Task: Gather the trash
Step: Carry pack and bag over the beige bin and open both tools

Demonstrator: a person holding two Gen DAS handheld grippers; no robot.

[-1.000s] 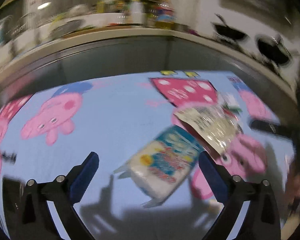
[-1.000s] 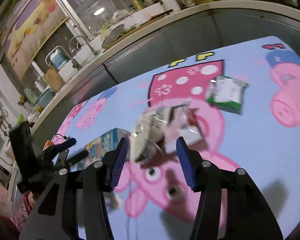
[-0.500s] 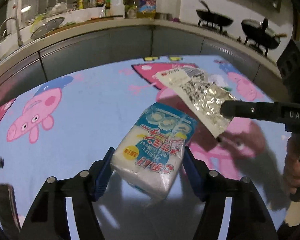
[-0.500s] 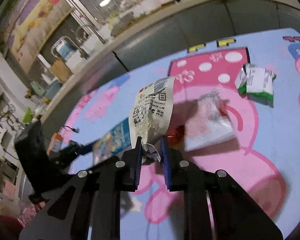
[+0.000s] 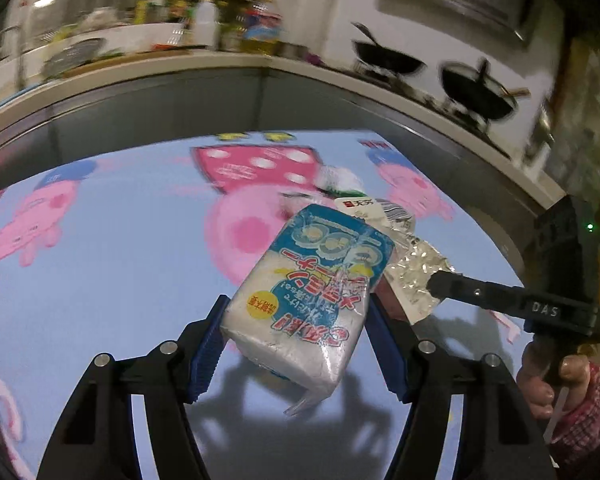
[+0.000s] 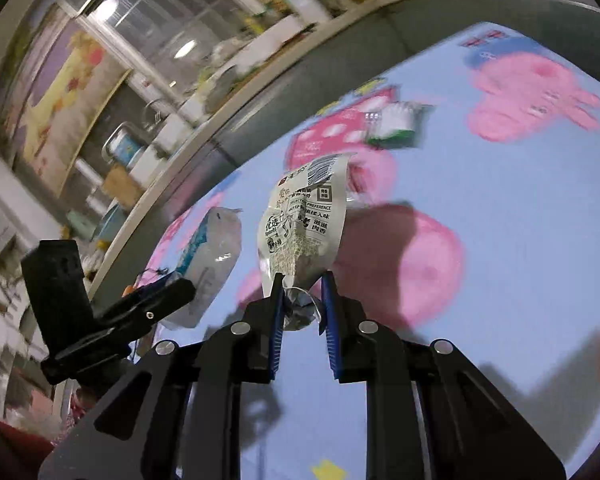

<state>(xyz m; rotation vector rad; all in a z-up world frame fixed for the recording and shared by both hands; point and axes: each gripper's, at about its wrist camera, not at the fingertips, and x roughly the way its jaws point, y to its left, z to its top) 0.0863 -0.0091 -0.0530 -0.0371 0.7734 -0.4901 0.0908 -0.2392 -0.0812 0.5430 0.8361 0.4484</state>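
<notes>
My left claw point(image 5: 296, 344) clenched the blue-white pack point(image 5: 312, 296) crosswise; my right claw point(image 6: 302, 308) pinched the silver wrapper point(image 6: 304, 224) just beside it, both clear of the desk point(image 5: 120, 264)

Green packet point(image 6: 394, 126) mid-cloth point(image 6: 520, 216), rest bare

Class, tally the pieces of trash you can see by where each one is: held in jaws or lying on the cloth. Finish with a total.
Held in jaws: 2, the blue-and-white pack and the silver printed pouch
Lying on the cloth: 1, the green-and-white packet
Total: 3
</notes>
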